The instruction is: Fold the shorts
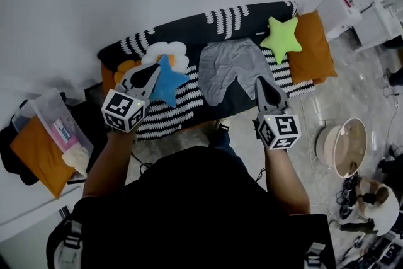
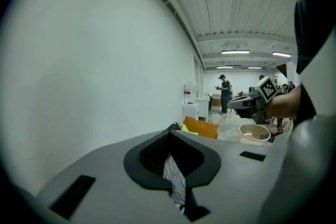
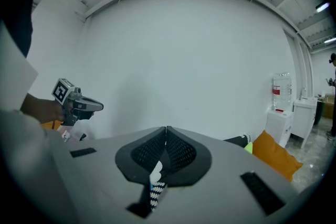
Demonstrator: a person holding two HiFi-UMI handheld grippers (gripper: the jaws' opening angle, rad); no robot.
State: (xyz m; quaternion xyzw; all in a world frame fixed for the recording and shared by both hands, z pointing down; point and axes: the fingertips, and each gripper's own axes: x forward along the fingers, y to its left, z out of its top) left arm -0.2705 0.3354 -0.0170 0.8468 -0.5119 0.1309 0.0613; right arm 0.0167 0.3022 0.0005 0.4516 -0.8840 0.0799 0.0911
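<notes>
The grey shorts [image 1: 230, 67] lie spread flat on a black-and-white striped cover [image 1: 165, 115] over a low couch, waistband at the far side and legs toward me. My left gripper [image 1: 153, 67] is shut and empty, hovering over a blue star pillow [image 1: 167, 81] to the left of the shorts. Also shut and empty, my right gripper [image 1: 260, 80] hangs at the shorts' right leg, just above the cloth. In the left gripper view the closed jaws leave a slit through which a strip of grey cloth [image 2: 174, 178] shows. In the right gripper view the striped cover [image 3: 154, 190] shows below the closed jaws.
A green star pillow [image 1: 281, 38] and an orange cushion [image 1: 313, 47] sit right of the shorts. On the floor are a round basin [image 1: 343, 147] at right and a clear box [image 1: 55, 126] with an orange bag [image 1: 36, 154] at left. White cabinets [image 1: 340, 9] stand at the far right.
</notes>
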